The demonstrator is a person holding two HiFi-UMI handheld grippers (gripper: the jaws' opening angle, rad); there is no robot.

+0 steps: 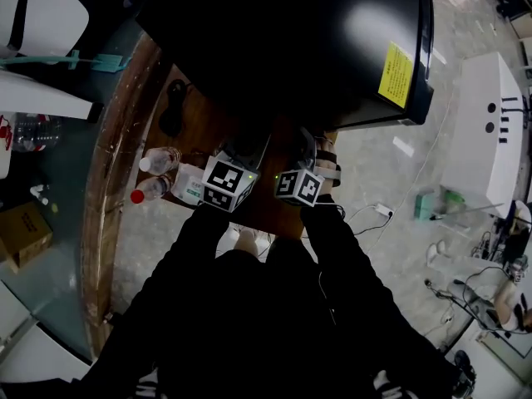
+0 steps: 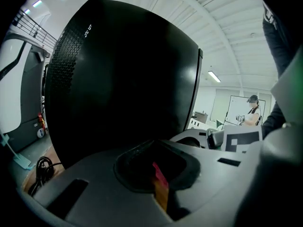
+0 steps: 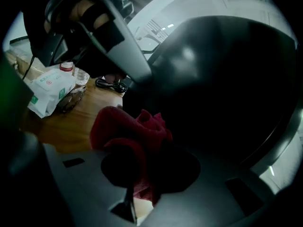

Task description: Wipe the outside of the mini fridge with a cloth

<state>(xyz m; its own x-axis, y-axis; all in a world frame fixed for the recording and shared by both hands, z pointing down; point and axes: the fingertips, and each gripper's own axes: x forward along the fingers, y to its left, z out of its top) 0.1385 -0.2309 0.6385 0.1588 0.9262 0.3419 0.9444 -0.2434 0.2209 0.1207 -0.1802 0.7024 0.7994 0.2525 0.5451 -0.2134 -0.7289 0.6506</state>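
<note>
Both arms in black sleeves point(image 1: 249, 306) reach forward side by side, elbows tucked, grippers level and aimed at the fridge's near face. Right gripper point(image 3: 142, 174) is clamped on a bunched red cloth point(image 3: 128, 131), with the wad sticking out ahead of the jaws, likely so fabric rather than gripper meets the fridge. Left gripper point(image 2: 156, 174) has its jaws together and nothing clearly in them; a red sliver shows there, can't tell what. It probably just rides along or braces. Wipes pack point(image 3: 47, 91) and bottles point(image 1: 156, 161) sit at left on the wooden worktop point(image 1: 112, 189), out of the wiping path. Black mini fridge point(image 1: 291, 40) stands at the far right of the worktop, just beyond the cloth; contact unclear.
</note>
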